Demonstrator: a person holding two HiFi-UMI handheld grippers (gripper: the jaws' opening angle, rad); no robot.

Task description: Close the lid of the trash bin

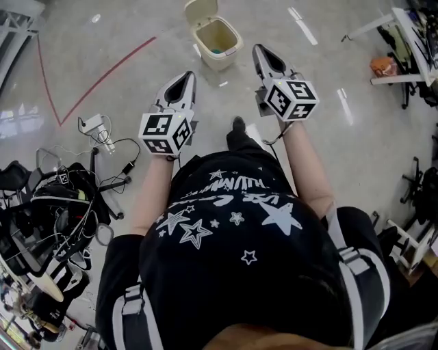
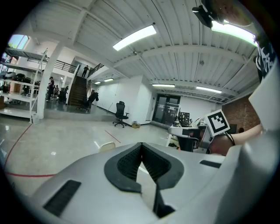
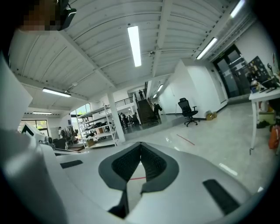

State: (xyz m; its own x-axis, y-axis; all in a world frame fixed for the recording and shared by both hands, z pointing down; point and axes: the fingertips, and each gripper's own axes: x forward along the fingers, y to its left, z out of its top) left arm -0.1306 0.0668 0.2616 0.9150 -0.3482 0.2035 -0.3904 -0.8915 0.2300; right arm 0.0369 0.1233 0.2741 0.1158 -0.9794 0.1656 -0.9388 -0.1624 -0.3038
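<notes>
A cream trash bin (image 1: 217,42) stands on the floor ahead of me, its lid (image 1: 199,9) tipped up and back, the inside showing. My left gripper (image 1: 187,76) hovers short of the bin and to its left, jaws closed tip to tip with nothing between them. My right gripper (image 1: 260,49) is held just right of the bin, also shut and empty. The left gripper view shows the closed jaws (image 2: 141,144), a sliver of the cream lid (image 2: 107,146) above the gripper body, and the right gripper's marker cube (image 2: 217,123). The right gripper view shows only its closed jaws (image 3: 141,143) and the hall.
A red line (image 1: 102,76) runs across the glossy floor at left. Cables and a charger (image 1: 99,133) lie beside a heap of black gear (image 1: 48,225) at lower left. White frames and an orange object (image 1: 384,65) stand at right. My shoe (image 1: 237,127) points at the bin.
</notes>
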